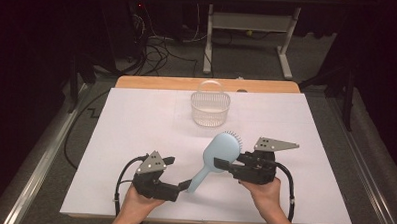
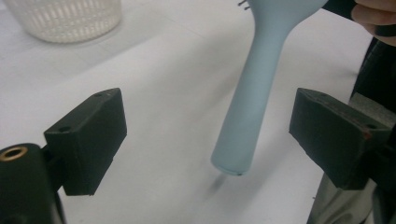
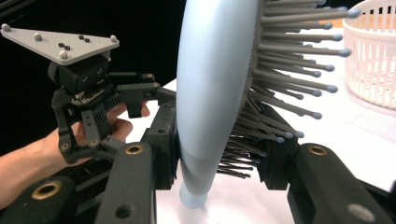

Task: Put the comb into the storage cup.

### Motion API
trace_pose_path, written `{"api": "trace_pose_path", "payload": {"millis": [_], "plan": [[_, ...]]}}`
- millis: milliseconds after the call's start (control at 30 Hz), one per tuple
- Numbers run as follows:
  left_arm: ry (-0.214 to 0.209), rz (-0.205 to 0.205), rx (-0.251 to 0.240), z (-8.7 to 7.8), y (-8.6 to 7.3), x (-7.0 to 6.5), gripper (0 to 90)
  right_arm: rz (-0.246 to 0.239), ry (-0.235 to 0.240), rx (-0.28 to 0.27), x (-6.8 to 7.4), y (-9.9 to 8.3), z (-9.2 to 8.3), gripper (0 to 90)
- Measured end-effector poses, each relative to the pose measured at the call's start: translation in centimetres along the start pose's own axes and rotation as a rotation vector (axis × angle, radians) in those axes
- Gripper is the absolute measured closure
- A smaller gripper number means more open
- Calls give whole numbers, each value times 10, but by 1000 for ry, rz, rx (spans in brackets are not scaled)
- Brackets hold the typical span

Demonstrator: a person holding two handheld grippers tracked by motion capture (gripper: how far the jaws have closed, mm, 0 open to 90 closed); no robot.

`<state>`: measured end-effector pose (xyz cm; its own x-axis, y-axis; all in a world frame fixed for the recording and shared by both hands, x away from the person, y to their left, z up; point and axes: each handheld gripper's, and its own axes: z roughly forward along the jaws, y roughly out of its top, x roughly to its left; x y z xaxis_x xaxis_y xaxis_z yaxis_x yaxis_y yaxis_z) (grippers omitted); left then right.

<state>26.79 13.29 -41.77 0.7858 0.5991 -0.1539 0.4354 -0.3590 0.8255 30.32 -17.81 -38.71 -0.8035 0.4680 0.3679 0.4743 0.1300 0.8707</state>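
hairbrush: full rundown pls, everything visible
The hairbrush is pale blue, smooth plastic by the look, with an oval paddle head and a tapering handle. Grey ball-tipped bristles cover one face. The right gripper is shut on the head; the handle slants down, its end near the table, between the left gripper's open jaws, untouched.

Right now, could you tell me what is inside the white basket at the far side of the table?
The basket looks empty through its slatted wall; its handle arches above it. Its floor is partly hidden by the near wall.

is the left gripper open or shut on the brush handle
Open. In the left gripper view the left gripper has its jaws spread wide, with the hairbrush handle between them touching neither pad.
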Motion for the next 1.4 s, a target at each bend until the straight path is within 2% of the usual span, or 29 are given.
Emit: {"api": "trace_pose_path", "payload": {"millis": [167, 300, 400, 533, 833, 1133, 1400], "plan": [[27, -5, -9, -6, -1, 3, 108, 4, 0, -10, -3, 1, -2, 573], [27, -49, -15, -10, -7, 11, 112, 7, -8, -11, -4, 1, -3, 572], [50, -55, -17, -13, -12, 14, 113, 14, -12, -21, -4, 1, -7, 571], [61, -81, -58, -21, -18, 20, 114, 20, -27, -17, -5, 1, -10, 570], [138, -128, -122, -45, -26, 38, 113, 27, -50, -15, -8, 5, -18, 567], [209, -104, -130, -56, -36, 44, 113, 35, -83, -2, -8, 4, -20, 566], [279, -108, -149, -62, -47, 52, 113, 37, -105, 12, -9, 8, -20, 562]]}}
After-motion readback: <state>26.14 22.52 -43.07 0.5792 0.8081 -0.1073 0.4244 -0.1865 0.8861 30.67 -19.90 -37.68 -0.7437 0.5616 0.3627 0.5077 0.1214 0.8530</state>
